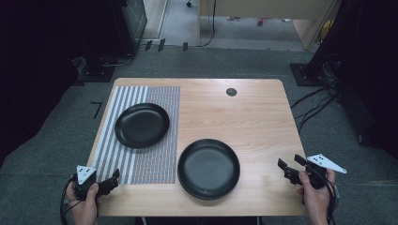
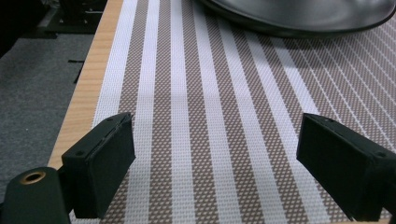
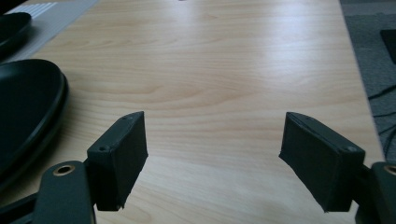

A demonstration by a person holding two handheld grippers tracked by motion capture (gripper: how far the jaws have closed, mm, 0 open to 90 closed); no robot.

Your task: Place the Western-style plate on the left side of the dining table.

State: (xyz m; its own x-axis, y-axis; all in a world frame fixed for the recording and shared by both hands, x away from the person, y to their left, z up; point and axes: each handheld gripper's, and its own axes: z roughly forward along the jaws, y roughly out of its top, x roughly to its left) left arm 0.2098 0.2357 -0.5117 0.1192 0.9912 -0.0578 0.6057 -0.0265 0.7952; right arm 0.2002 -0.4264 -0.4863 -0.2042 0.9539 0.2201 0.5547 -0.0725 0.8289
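Two black plates on the table (image 1: pixel 253 117), both bare inside. The far plate (image 1: pixel 142 125) sits on the striped placemat (image 1: pixel 155 164) at about ten o'clock from the table's middle; the near plate (image 1: pixel 209 168) lies on bare wood at six o'clock, its left rim just beside the mat's edge. Left gripper (image 1: pixel 112 180) hovers over the mat's near left corner, jaws spread wide, nothing between them; in the left gripper view the far plate's rim (image 2: pixel 299 18) sits ahead at twelve. Right gripper (image 1: pixel 291 166) stands at the table's right edge, four o'clock, jaws wide and holding nothing, the near plate (image 3: pixel 23 116) at its nine. Open wood ahead. Grey carpet and cables surround the table.
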